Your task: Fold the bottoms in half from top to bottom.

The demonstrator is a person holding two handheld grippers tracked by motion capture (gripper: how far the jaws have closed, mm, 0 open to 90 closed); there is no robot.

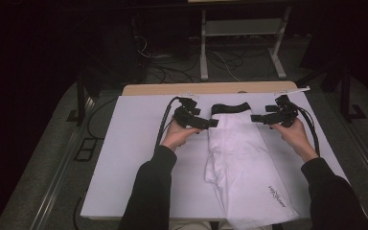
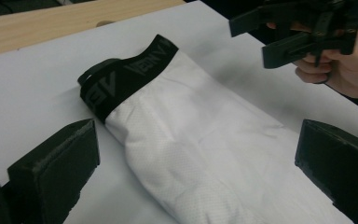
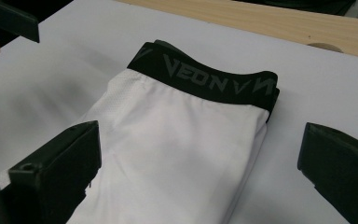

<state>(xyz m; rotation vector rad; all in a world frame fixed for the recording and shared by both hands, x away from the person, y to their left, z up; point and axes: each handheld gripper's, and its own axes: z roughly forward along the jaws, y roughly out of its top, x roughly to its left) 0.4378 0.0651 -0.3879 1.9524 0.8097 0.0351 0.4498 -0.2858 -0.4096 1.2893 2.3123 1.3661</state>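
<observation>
A white pair of leggings [image 1: 242, 158] with a black lettered waistband [image 1: 229, 108] lies folded lengthwise on the white table cover [image 1: 134, 143], waistband at the far end. My left gripper [image 1: 214, 123] hovers just left of the waistband end, jaws wide open with nothing between them. My right gripper [image 1: 255, 118] hangs at the right of that end, also open and empty. In the left gripper view the white cloth [image 2: 200, 149] and waistband [image 2: 126, 74] lie ahead between the jaws, with the right gripper [image 2: 261, 35] beyond. In the right gripper view the waistband [image 3: 205, 79] lies ahead.
The wooden table edge [image 1: 206, 88] runs along the far side of the cover. The leggings' lower end [image 1: 263, 211] reaches the near table edge. Behind the table stand a grey frame [image 1: 242, 43] and loose cables [image 1: 172, 67] on the dark floor.
</observation>
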